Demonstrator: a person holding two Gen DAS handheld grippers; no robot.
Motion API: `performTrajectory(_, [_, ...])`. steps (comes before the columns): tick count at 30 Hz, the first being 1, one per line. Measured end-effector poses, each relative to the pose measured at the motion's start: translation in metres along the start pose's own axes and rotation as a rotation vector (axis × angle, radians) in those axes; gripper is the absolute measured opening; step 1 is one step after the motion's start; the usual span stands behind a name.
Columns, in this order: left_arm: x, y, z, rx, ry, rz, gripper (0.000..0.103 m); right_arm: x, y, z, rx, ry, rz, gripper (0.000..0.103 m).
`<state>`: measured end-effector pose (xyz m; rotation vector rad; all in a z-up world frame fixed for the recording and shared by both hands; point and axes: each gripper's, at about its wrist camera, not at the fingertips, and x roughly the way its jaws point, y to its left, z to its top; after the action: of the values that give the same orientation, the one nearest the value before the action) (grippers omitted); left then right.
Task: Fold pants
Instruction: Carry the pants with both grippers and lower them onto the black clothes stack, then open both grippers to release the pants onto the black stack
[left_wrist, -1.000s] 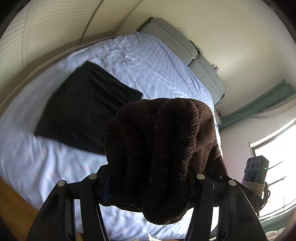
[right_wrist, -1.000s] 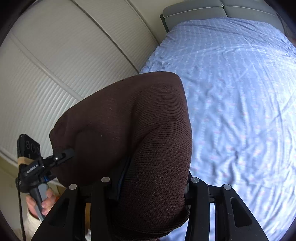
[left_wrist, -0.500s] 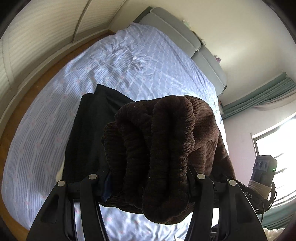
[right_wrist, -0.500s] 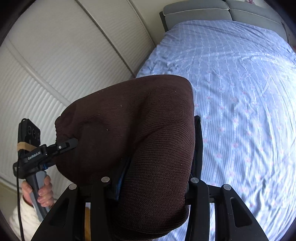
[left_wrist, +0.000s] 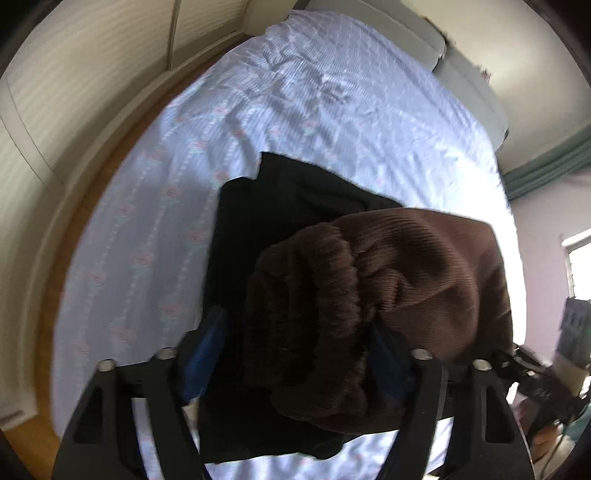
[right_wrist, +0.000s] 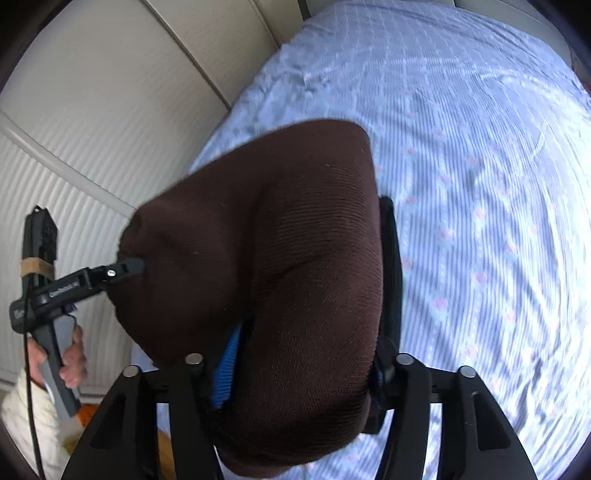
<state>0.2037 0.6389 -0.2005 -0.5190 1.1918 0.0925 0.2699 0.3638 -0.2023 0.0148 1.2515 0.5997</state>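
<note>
Both grippers' jaws, just opening, flank brown pants (left_wrist: 388, 280); handle lettering seems unreadable.

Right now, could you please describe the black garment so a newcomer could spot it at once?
Look at the bed with the pale blue sheet. The black garment lies flat on it, under the brown pants; it is smooth and black, not ribbed and brown.

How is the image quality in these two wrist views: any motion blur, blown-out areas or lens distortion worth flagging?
Left wrist view: the bed sheet is smeared by motion, the window side is blown out white, and the black garment shows no detail. Right wrist view: the sheet streaks on the right, while the brown pants stay sharp enough to show their ribbing. Both views curve straight lines and darken at the rim.
</note>
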Motion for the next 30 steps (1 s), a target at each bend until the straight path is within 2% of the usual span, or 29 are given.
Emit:
performTrajectory(2, [-0.002,0.001,-0.003,0.017,0.001,0.022,0.082,-0.004,-0.002,-0.003,0.012,-0.001,-0.014,0.066])
performTrajectory(4, [-0.004,-0.001,-0.007,0.034,0.003,0.064,0.090,-0.008,-0.005,-0.007,0.012,-0.002,-0.048,0.074])
performTrajectory(7, [-0.006,-0.007,-0.013,0.049,0.038,0.096,0.090,-0.009,-0.012,-0.010,0.015,0.041,-0.080,0.076])
performTrajectory(10, [-0.015,-0.014,-0.018,0.074,0.032,0.142,0.091,-0.017,-0.020,-0.017,0.059,0.073,-0.060,0.076])
performTrajectory(15, [-0.054,-0.033,-0.028,0.119,-0.048,0.224,0.093,-0.046,-0.016,-0.027,0.022,0.016,-0.056,0.076])
performTrajectory(21, [-0.113,-0.076,-0.066,0.213,-0.215,0.353,0.094,-0.103,-0.020,-0.043,-0.020,-0.104,-0.092,0.076])
performTrajectory(23, [-0.130,-0.098,-0.084,0.246,-0.268,0.371,0.097,-0.126,-0.023,-0.053,-0.046,-0.145,-0.124,0.076])
performTrajectory(25, [-0.143,-0.118,-0.099,0.266,-0.306,0.375,0.101,-0.155,-0.031,-0.070,-0.069,-0.186,-0.160,0.080])
performTrajectory(30, [-0.173,-0.190,-0.150,0.319,-0.400,0.350,0.103,-0.218,-0.062,-0.110,-0.063,-0.271,-0.234,0.088])
